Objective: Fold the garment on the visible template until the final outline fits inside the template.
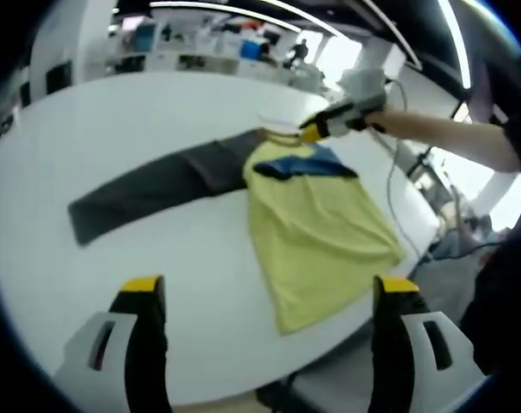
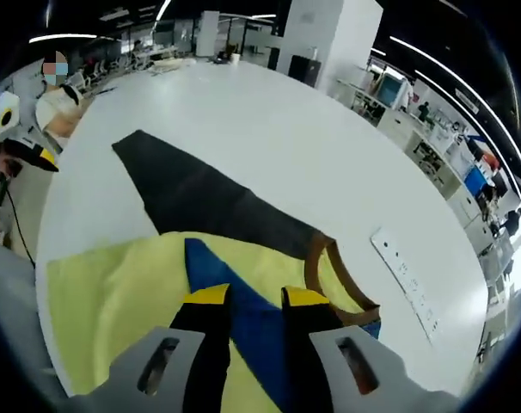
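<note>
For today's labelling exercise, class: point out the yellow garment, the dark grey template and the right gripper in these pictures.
yellow garment (image 1: 316,237), left gripper view, on its flat yellow body.
dark grey template (image 2: 200,200), right gripper view, on its bare middle.
right gripper (image 2: 255,303), right gripper view, midway between its yellow fingertips.

Bright ceiling strip lights (image 1: 243,7), soft blur throughout, strong fisheye bending at edges.

The yellow garment (image 2: 114,292) hides part of the dark template (image 2: 209,202); its hem is cut off below.
</note>
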Demonstrator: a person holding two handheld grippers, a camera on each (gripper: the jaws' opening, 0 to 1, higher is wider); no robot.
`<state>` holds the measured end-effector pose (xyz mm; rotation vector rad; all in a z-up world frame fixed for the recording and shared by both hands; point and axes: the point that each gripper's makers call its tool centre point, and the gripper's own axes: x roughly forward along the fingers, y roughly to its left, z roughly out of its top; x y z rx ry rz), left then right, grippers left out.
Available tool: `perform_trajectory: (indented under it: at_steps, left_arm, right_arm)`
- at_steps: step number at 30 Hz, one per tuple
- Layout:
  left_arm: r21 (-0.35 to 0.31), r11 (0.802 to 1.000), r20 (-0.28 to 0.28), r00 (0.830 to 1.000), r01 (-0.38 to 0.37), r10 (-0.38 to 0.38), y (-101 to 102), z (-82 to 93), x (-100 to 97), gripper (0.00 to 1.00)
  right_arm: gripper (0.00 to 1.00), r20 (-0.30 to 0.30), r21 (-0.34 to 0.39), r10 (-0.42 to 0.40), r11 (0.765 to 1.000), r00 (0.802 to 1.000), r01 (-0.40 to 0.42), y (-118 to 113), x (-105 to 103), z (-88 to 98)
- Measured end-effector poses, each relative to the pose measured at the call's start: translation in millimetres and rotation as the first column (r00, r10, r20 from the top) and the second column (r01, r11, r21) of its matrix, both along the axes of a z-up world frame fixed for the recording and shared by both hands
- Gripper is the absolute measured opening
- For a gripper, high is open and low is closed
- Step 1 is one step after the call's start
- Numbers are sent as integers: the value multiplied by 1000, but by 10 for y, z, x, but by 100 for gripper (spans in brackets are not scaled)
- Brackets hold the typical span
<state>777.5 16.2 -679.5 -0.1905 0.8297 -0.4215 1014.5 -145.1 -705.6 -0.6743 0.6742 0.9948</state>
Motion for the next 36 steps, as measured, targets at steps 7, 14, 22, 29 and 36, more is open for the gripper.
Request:
perform_trajectory:
  at_steps: [7,14,22,29,36]
  left_arm:
    - [2,1000,-2,1000,13,-13,-32,-3,20,96]
    - [5,1000,-15,1000,18,-18,-23,-41,-1,96]
    - [9,1000,-26,1000,5,-5,32,-73,-29,96]
    - [4,1000,-26,1000,-2,2,41,-85,-11,96]
    - [8,1000,-38,999,-1,1,53,-113,-20,96]
  right_arm:
    - [24,105,-66,95,994,990,-88,-71,-344,-109]
    - [25,201,-150,217,971,955,-188,63,-472,-245]
    - [24,207,-180,258,958,944,-222,155,-415,-351]
    - [23,205,-203,312,941,928,-271,226,-337,-425]
    - [14,185,-200,318,938,930,-282,289,-278,-543]
